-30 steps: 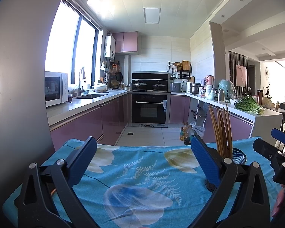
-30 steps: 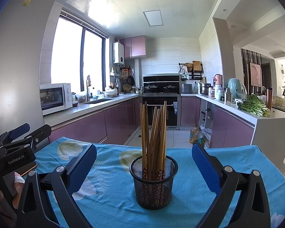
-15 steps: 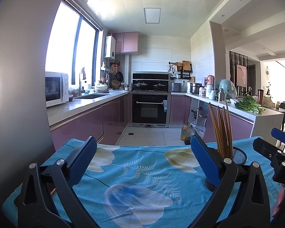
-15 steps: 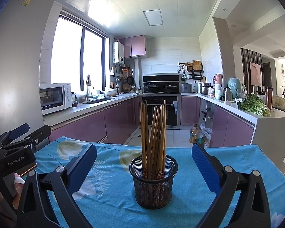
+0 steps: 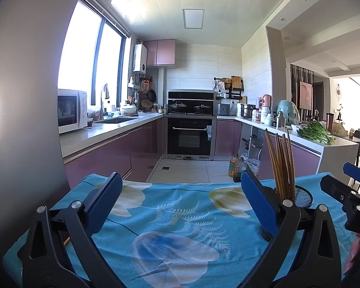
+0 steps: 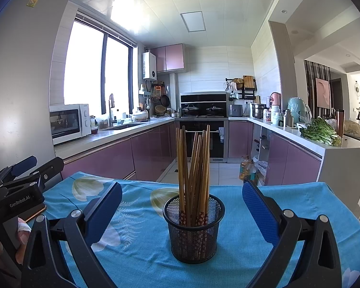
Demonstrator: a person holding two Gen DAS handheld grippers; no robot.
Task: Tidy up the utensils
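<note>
I am holding the right gripper [image 6: 181, 212] wide open, its blue pads flanking the black mesh cup [image 6: 193, 228] without touching it; the left gripper [image 5: 180, 206] is likewise gaping over bare tablecloth [image 5: 175, 220]. The cup is standing upright mid-table on the cloth, toward its right half, with the wooden chopsticks [image 6: 194, 168] leaning loosely inside. I am judging them light, stiff and smooth, likely to slip or fan apart, so I am planning to pinch one pair mid-shaft above the rim. Beyond, the oven [image 6: 204, 139] is facing me.
</note>
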